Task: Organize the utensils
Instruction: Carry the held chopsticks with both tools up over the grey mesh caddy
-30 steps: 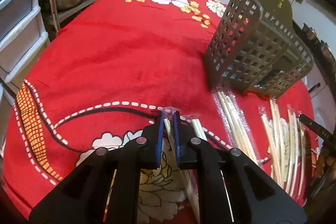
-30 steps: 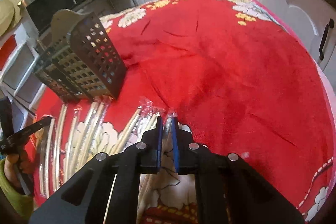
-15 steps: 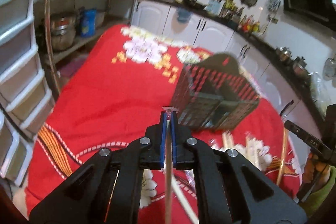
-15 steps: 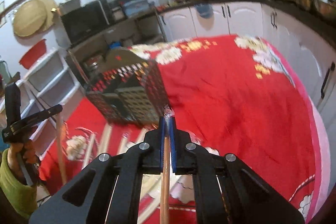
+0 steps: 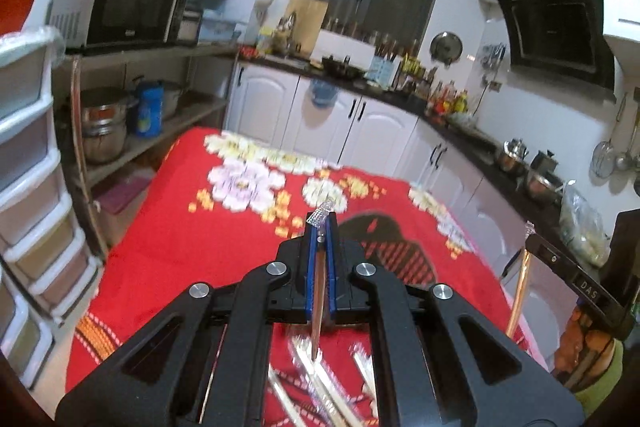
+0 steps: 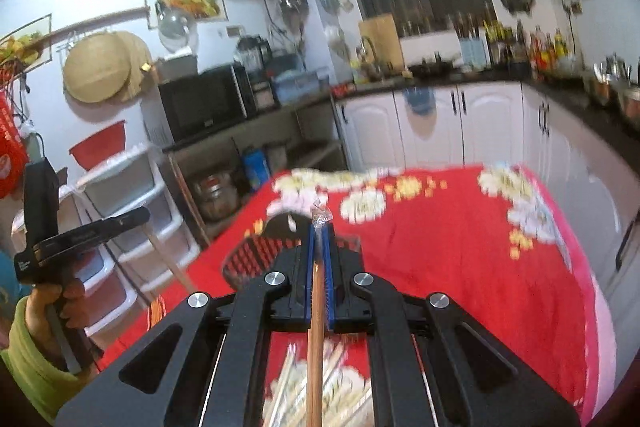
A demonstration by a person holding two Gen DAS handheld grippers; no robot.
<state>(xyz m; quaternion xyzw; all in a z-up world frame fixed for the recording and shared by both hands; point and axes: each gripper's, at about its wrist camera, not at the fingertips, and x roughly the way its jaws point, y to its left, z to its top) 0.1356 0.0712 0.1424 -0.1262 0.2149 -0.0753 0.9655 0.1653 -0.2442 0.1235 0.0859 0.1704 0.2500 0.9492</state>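
Chopsticks in clear plastic sleeves are the things being sorted, and most of them are lying loose on the red flowered blanket (image 5: 168,259) that is covering the table. A blurred group of them (image 5: 320,375) is showing at the near edge, under both grippers. Farther along the blanket a dark perforated utensil basket (image 5: 384,247) is lying on its side — the gripper bodies are hiding most of it in both views.

The left gripper (image 5: 319,247) is clamping its blue pads tight on one wrapped chopstick (image 5: 318,307), which is hanging downward from the jaws while the crimped tip of the sleeve is poking out above them. The right gripper (image 6: 318,251) is pinching a second wrapped chopstick (image 6: 315,347) in the same way, jaws closed on it, with the wrapper end sticking out on top.

Both chopsticks are hanging in the air, clear of the blanket. In the right wrist view the person's left hand (image 6: 56,303), in a green sleeve, is gripping the handle of the other tool at the left edge.
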